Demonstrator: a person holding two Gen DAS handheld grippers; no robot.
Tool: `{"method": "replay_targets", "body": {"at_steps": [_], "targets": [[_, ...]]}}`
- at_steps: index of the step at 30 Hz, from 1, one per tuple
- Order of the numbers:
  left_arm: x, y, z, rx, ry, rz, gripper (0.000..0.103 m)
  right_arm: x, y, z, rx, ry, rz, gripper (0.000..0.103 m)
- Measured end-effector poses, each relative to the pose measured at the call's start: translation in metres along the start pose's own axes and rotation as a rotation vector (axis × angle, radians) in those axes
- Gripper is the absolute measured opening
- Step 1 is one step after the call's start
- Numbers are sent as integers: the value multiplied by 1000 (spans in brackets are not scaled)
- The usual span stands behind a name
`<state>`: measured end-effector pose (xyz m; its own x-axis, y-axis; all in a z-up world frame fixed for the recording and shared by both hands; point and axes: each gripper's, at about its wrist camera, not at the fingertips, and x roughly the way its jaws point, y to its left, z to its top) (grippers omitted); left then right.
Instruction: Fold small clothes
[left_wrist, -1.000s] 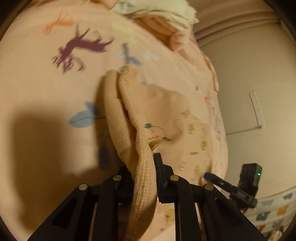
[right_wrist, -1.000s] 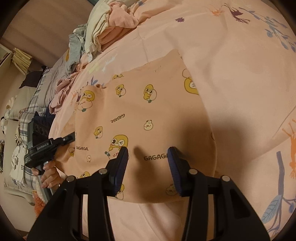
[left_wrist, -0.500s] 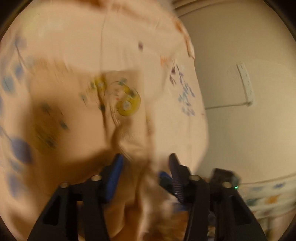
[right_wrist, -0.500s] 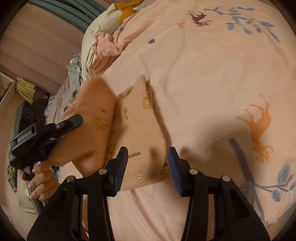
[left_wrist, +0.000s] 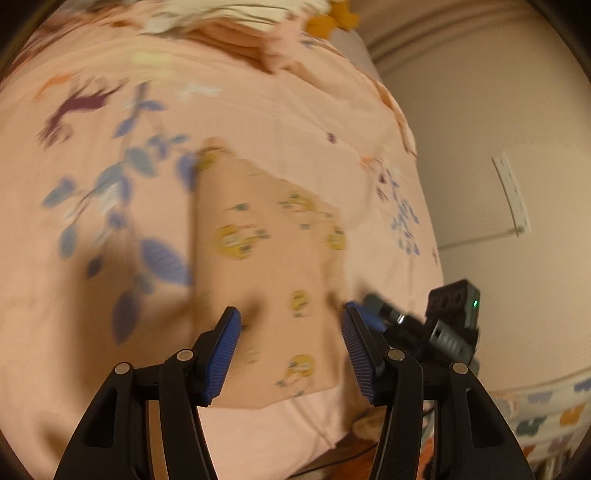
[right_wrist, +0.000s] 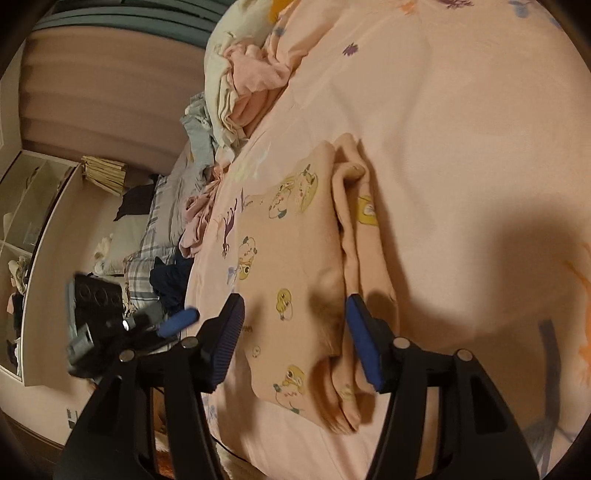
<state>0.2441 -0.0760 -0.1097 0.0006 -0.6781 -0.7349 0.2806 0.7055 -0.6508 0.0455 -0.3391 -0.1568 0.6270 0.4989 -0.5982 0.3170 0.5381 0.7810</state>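
Both the left gripper (left_wrist: 291, 325) and right gripper (right_wrist: 294, 314) hover wide open and empty-jawed over the folded peach garment (right_wrist: 314, 266) lying on the bed (right_wrist: 461, 129).

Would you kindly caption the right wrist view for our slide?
Open right tongs hover over a folded duck-print garment on the peach bedsheet.

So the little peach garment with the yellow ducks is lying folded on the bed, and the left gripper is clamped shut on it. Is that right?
Not quite. The peach garment does lie folded on the bed, but the left gripper is open, its jaws spread wide with nothing between them. The left wrist view shows this. The right gripper is open too.
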Motion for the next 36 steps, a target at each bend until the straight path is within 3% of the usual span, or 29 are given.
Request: {"method": "replay_targets", "body": {"at_steps": [2, 4, 6, 8, 12, 14, 17, 23, 25, 27, 31, 33, 36], "targets": [[0, 15, -7, -30, -16, 9, 55, 9, 1, 7, -18, 20, -59, 58], [1, 29, -14, -24, -55, 85, 55, 16, -3, 12, -20, 26, -150, 58], [5, 33, -20, 10, -88, 186, 55, 16, -7, 10, -14, 36, -107, 58], [11, 37, -24, 44, -78, 225, 55, 18, -7, 6, -44, 61, -60, 58], [19, 46, -31, 37, -33, 194, 55, 25, -11, 9, -45, 72, -43, 52], [21, 47, -32, 27, -26, 181, 55, 22, -16, 11, -5, 64, -23, 39], [25, 47, -34, 35, -14, 203, 55, 10, 0, 8, -100, 11, -81, 28], [27, 46, -36, 20, -19, 186, 55, 12, 9, 11, -166, 31, -75, 29], [28, 46, -38, 15, -20, 167, 55, 24, 1, 14, -134, 68, -118, 29], [30, 44, -40, 21, -16, 170, 55, 28, -12, 17, -73, 74, -71, 29], [30, 35, -45, 77, -53, 244, 55, 26, -24, 16, -31, 59, 9, 29], [28, 30, -46, 105, -107, 306, 55, 24, -19, 12, -57, 44, -4, 28], [24, 26, -47, 140, -163, 344, 55, 20, -1, 6, -145, 3, -24, 19]]}}
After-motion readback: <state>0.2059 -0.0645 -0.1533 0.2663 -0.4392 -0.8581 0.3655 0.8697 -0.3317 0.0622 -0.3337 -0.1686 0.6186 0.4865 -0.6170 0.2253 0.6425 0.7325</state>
